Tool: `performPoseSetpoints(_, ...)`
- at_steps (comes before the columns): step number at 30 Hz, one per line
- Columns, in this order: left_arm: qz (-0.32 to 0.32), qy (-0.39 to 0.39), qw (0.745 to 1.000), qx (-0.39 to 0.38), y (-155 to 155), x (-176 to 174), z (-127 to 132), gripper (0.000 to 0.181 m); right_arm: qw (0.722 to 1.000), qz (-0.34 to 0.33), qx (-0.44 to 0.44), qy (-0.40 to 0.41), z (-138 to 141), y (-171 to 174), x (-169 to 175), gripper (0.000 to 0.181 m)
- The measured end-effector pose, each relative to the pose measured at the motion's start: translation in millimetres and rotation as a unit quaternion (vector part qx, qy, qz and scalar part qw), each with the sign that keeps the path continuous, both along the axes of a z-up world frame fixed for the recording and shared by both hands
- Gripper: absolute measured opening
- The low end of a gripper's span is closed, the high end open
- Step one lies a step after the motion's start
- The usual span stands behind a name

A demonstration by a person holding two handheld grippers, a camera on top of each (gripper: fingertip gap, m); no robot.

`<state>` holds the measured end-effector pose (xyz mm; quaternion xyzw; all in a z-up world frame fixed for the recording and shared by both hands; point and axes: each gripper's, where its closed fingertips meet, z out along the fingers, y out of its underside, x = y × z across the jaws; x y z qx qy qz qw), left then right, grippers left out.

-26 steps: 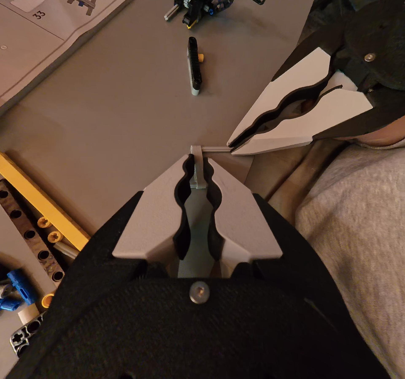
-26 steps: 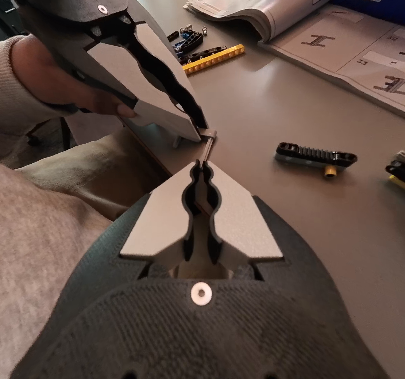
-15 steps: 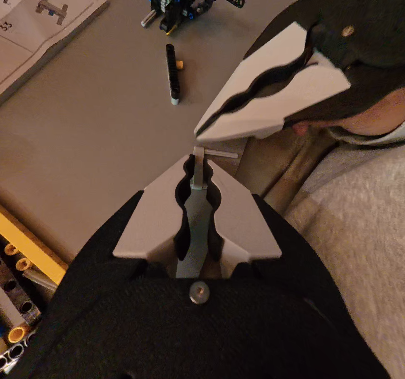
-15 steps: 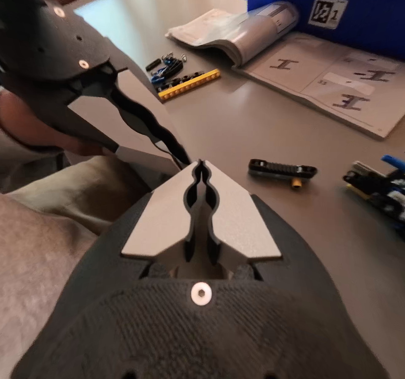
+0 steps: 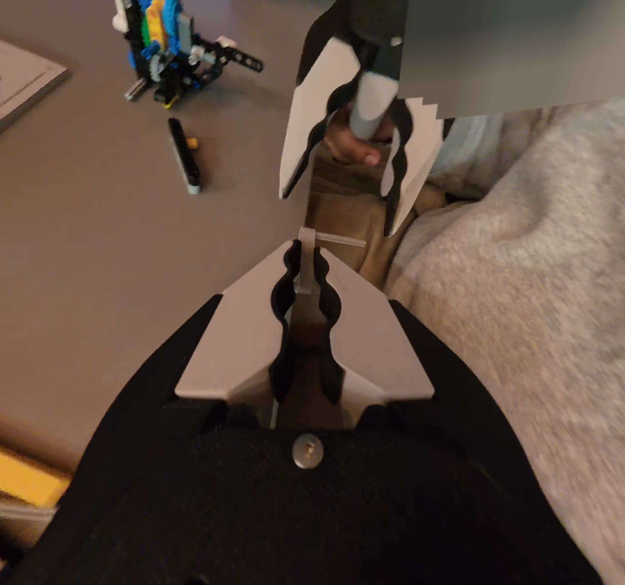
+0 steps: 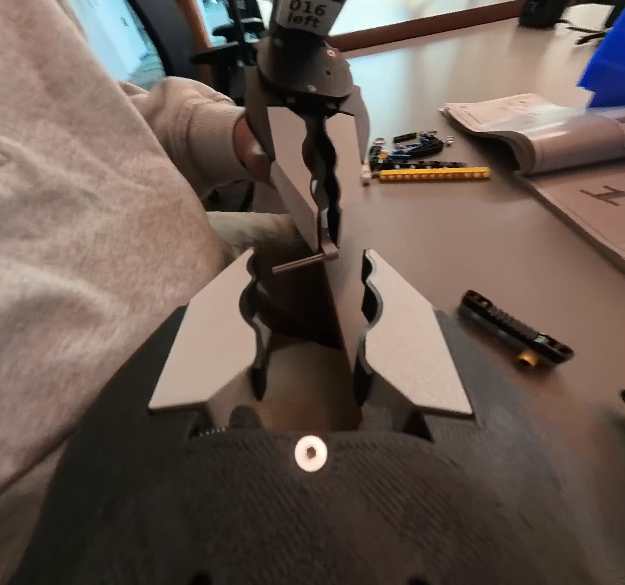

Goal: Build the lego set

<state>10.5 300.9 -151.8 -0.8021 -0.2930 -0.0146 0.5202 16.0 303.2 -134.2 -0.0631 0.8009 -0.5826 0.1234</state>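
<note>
Grey tabletop [image 5: 84, 247] carried the half-built model [image 5: 165, 44] far ahead. Left gripper [image 5: 307, 247] was clamped on a small grey piece [image 5: 307, 264], its thin rod [image 5: 341, 240] jutting sideways, likely offered to the right gripper [image 6: 307, 264], whose jaws stood apart, just short of it.

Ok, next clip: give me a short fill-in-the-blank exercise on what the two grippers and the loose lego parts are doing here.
1. The left gripper is shut on a small ____ lego piece with a thin axle sticking out sideways.
2. The right gripper has its jaws ____ and holds nothing.
3. The long beam lying by the instruction booklet is ____.

Missing words: grey; open; yellow
</note>
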Motion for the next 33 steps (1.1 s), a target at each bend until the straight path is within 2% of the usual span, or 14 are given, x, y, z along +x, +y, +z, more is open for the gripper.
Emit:
performPoseSetpoints(1, -0.011, -0.001, 1.0, 0.018, 2.9, 4.4, 4.5, 0.006, 1.0, 0.016, -0.004, -0.013, 1.1, 0.9, 6.4, 0.061)
performPoseSetpoints(10, -0.039, -0.032, 0.989, 0.137, 8.4, 15.7, 33.0, 0.005, 0.997, 0.053, -0.032, -0.046, 14.9, 6.0, 21.3, 0.044)
performPoseSetpoints(16, -0.041, -0.028, 0.99, 0.133, 10.0, 17.2, 33.0, 0.005, 0.993, 0.059, -0.057, -0.086, 27.3, 7.6, 21.5, 0.044)
performPoseSetpoints(33, -0.03, -0.033, 0.99, 0.131, 10.4, 14.7, 29.9, 0.005, 0.995, 0.047, -0.032, -0.08, 20.2, 2.6, 21.2, 0.041)
